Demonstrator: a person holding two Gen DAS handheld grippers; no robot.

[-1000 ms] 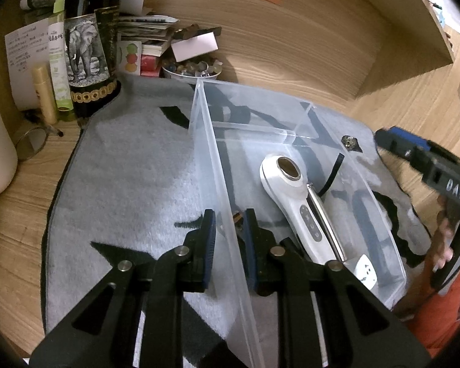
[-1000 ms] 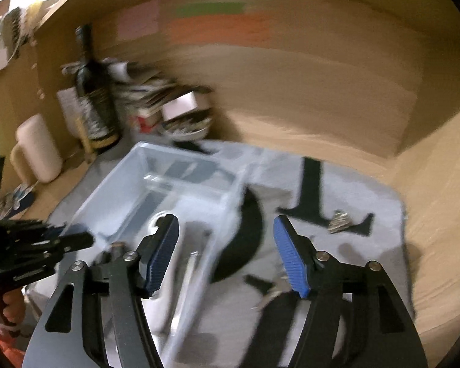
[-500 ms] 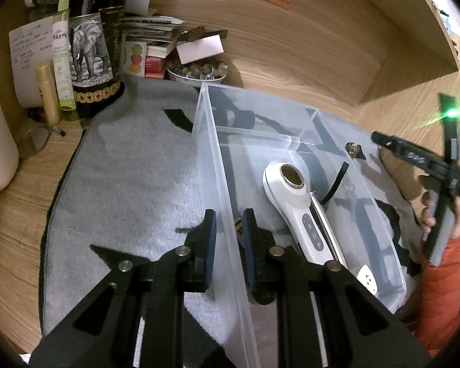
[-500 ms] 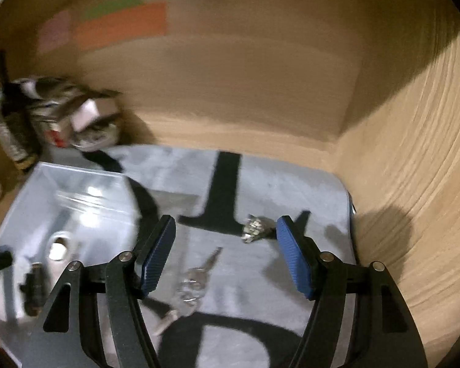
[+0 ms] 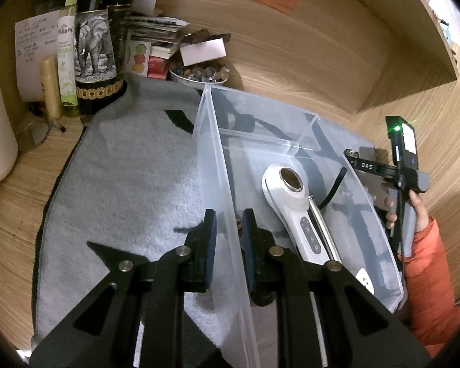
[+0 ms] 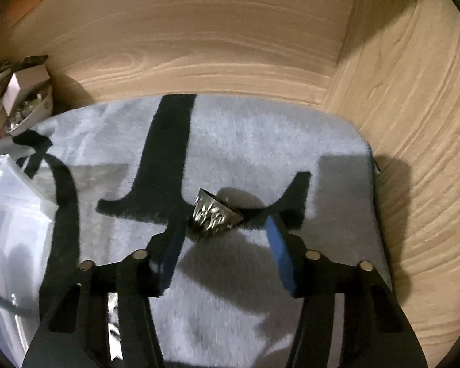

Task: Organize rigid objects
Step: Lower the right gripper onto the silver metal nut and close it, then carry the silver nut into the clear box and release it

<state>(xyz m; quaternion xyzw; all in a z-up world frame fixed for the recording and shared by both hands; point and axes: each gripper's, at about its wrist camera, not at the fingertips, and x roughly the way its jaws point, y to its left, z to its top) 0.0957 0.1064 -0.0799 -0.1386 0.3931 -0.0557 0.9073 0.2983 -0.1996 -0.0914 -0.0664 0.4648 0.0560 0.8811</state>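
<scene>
- Clamping the near side wall of the clear plastic divided bin point(image 5: 227, 165), the left hand-held gripper point(image 5: 228, 230) has one pad outside the wall and one inside, pinched tight on it; my guess is this steadies the bin while the other hand loads it.
- Inside the bin, just beyond that clamp, lie a white handheld device with a round brown-ringed head point(image 5: 294, 205) and a slim silver metal rod point(image 5: 322, 227) touching its far side, so at least two items seem already sorted.
- Closing now, the right hand-held gripper point(image 6: 224, 239) straddles a small dark embossed metal cuff-like piece point(image 6: 213, 217), which lies on the grey fleece mat with black patterning point(image 6: 245, 141) outside the bin, off its far side; one blue pad looks close to or touching it, the other still apart, so it is not yet gripped.
- The mat covers the wooden surface point(image 6: 414, 153), probably to soften hard things set down.
- Beyond the bin's far corner stands clutter: a dark bottle with an elephant label point(image 5: 96, 52) and a shallow bowl of pebbles point(image 5: 199, 73).
</scene>
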